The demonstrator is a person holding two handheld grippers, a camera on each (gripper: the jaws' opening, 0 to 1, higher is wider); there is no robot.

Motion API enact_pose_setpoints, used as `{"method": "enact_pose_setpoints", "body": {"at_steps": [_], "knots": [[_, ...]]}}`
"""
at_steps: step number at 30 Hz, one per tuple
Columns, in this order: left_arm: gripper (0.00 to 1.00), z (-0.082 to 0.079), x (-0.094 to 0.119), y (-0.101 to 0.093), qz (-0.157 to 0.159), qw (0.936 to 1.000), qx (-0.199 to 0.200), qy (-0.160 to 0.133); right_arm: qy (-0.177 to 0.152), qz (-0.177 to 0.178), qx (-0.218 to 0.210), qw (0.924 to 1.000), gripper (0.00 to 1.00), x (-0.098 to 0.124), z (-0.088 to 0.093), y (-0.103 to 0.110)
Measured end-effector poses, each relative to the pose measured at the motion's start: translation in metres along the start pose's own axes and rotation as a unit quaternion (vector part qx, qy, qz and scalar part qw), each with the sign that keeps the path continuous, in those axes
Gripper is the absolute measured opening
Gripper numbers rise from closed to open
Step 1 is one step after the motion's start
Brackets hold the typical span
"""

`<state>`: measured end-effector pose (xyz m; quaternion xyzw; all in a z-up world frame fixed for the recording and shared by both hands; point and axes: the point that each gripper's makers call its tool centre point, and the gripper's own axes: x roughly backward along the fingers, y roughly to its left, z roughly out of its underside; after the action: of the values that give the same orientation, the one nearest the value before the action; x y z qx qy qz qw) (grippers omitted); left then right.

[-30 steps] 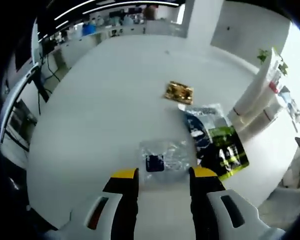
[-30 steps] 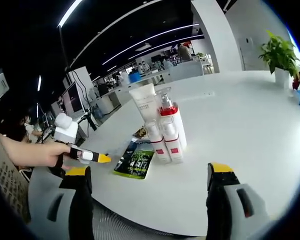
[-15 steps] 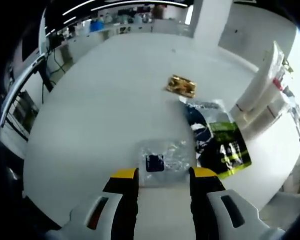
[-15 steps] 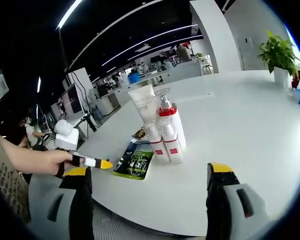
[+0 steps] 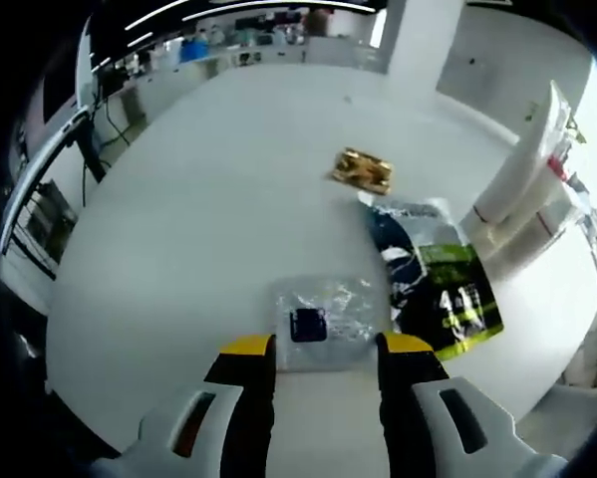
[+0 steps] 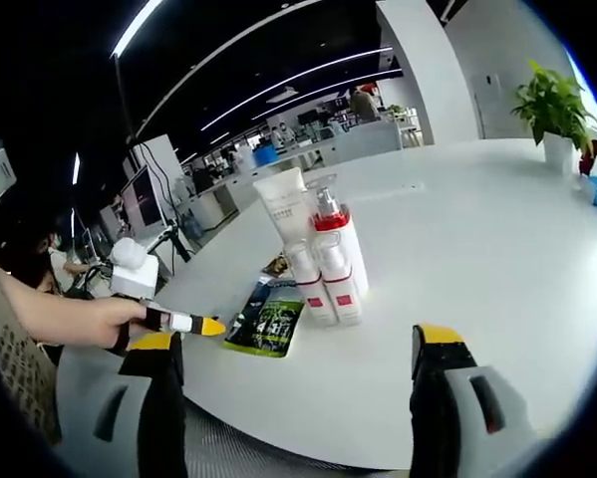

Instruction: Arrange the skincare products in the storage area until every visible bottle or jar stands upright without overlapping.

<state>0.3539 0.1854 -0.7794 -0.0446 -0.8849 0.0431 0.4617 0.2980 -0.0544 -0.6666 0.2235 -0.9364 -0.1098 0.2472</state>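
A cluster of white skincare bottles with red labels and a red-collared pump stands upright on the white table, with a white tube behind it. The same bottles show at the right edge of the left gripper view. My right gripper is open, well short of them, with nothing between its jaws. My left gripper is open just above a clear sachet with a dark blue label. In the right gripper view a hand holds the left gripper at the table's left edge.
A dark and green packet and a clear blue-printed packet lie flat between sachet and bottles; the green packet lies left of the bottles. A gold packet lies farther off. A potted plant stands at the far right.
The left gripper has shifted slightly, and in the right gripper view its yellow tip sits a little lower. The bottles and packets have not moved.
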Motion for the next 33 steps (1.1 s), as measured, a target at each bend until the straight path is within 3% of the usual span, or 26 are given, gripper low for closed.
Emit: {"method": "enact_pose_setpoints", "body": {"at_steps": [22,30,33], "knots": [[0.4,0.001,0.001,0.0,0.006,1.0,0.0,0.003,0.0,0.001,-0.001,1.0,0.95,0.0,0.0,-0.001],[0.44,-0.009,0.004,-0.001,0.028,0.9995,-0.011,0.003,0.001,0.001,0.003,1.0,0.95,0.0,0.001,0.0],[0.52,-0.012,0.004,-0.012,0.077,0.9966,-0.027,0.015,0.002,0.001,0.004,1.0,0.95,0.0,0.001,0.0]]}}
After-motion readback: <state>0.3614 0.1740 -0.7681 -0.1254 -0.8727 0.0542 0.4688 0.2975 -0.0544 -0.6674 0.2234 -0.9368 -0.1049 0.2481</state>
